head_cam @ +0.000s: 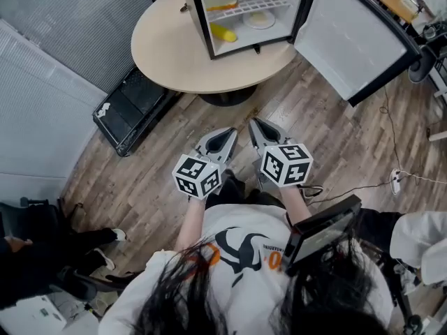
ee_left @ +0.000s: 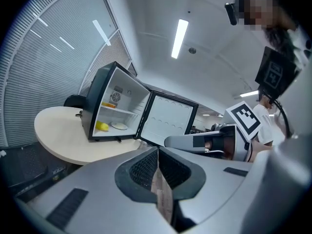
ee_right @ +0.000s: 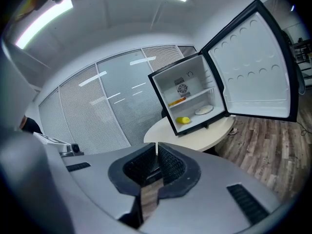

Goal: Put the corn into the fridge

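Note:
The corn point(head_cam: 223, 32) is a yellow cob lying on the bottom floor of the small open fridge point(head_cam: 199, 12), which stands on a round table point(head_cam: 160, 54). It also shows in the left gripper view as the corn point(ee_left: 102, 126) and in the right gripper view as the corn point(ee_right: 183, 120). My left gripper point(head_cam: 229, 132) and right gripper point(head_cam: 255, 124) hang side by side over the wood floor, well short of the table and pointing toward the fridge. The left gripper point(ee_left: 158, 149) is shut and empty. So is the right gripper point(ee_right: 156, 145).
The fridge door point(head_cam: 349, 40) swings wide open to the right. Inside are a white plate point(head_cam: 259, 19) beside the corn and an orange item point(head_cam: 222, 6) on the wire shelf. A black case point(head_cam: 133, 110) lies on the floor left of the table. A cable point(head_cam: 395, 180) runs at right.

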